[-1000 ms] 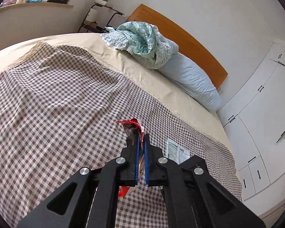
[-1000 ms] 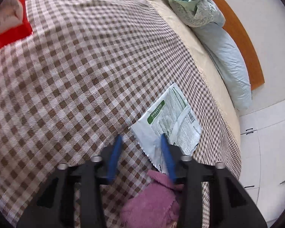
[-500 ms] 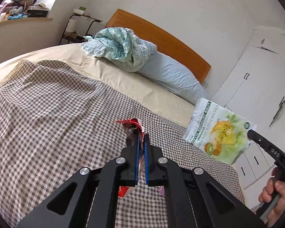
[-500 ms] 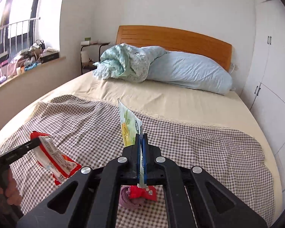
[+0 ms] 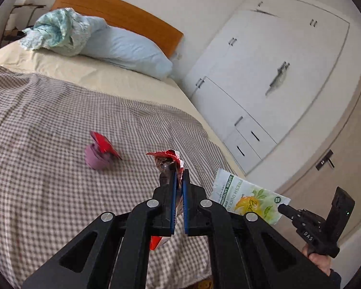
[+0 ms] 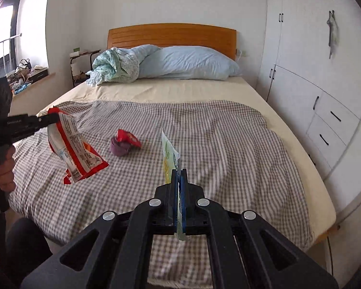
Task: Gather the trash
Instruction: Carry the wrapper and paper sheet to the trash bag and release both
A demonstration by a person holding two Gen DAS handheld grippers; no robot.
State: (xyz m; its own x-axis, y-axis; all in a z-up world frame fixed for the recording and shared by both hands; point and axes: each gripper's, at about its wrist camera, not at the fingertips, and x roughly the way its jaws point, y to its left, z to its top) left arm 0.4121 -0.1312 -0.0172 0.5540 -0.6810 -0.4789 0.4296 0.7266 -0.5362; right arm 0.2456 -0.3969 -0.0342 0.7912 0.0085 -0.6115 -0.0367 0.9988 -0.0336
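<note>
Pinching a crinkled red-and-white snack wrapper [image 6: 75, 154] above the brown-checked bedspread [image 6: 228, 149], the left gripper [image 5: 179, 178] is clamped tight, while the right gripper [image 6: 179, 175] is clenched on a pale green printed sachet [image 5: 248, 198], and a purple cloth bundle with a red wrapper [image 6: 124, 143] lies mid-bed.

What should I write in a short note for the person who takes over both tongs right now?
Left tongs: shut on the red snack wrapper, lifted off the bed.
Right tongs: shut on the green-and-white pouch, also in the air.
Still on the checked blanket: a small red wrapper lying against a purple cloth bundle, near the middle.
Done: two pieces of trash picked up.
Left: drop both pieces somewhere (no bin is visible in either view), then return for the small red wrapper.
</note>
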